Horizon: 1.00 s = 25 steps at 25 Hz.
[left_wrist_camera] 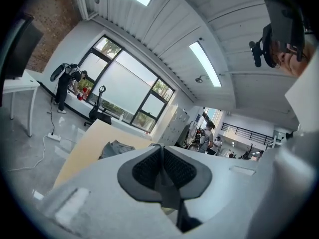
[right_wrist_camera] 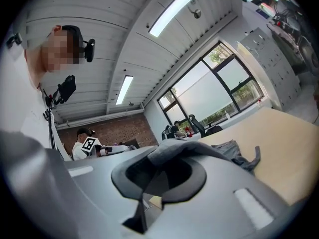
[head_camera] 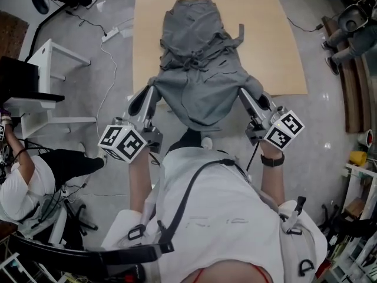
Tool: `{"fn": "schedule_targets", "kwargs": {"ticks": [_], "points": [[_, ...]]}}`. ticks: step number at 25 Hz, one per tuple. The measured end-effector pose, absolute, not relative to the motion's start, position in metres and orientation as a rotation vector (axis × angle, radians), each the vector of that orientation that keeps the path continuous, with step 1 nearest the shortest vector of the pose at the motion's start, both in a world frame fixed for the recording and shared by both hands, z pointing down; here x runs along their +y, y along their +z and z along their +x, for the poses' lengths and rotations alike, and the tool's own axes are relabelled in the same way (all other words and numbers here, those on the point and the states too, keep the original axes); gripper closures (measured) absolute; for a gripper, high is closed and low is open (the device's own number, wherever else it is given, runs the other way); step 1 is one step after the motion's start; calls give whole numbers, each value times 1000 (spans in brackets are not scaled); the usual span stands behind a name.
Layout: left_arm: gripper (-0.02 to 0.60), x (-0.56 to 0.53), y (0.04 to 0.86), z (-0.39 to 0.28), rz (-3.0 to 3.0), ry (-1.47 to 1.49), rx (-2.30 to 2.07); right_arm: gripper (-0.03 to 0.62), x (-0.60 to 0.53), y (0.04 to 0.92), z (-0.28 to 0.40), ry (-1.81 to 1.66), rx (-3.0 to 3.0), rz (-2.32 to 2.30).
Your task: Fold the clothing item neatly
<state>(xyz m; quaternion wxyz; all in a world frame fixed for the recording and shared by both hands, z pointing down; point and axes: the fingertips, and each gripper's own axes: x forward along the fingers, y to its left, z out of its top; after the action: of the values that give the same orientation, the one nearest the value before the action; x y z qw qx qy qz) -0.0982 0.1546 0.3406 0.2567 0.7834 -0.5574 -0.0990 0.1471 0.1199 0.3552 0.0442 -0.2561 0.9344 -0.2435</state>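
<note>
Together left gripper (head_camera: 152, 91), right gripper (head_camera: 242, 93) pinch grey garment (head_camera: 197, 69), jaws closed.

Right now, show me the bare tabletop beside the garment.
Widest bare strip: right of the grey garment, out to the table edge. A narrower one runs along the left edge. Crowded: the near edge, where the left gripper and right gripper pinch the hem.

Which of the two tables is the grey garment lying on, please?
The large light-wood table ahead of the person: the grey garment stretches along it. The small white table at the left has no clothing on it.
</note>
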Motion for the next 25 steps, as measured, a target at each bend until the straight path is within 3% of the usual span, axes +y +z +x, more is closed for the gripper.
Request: {"fn": "schedule_targets", "kwargs": {"ticks": [25], "points": [[560, -140, 324, -165, 2208, -293, -1553, 568, -162, 321, 70, -505, 2930, -852]]}}
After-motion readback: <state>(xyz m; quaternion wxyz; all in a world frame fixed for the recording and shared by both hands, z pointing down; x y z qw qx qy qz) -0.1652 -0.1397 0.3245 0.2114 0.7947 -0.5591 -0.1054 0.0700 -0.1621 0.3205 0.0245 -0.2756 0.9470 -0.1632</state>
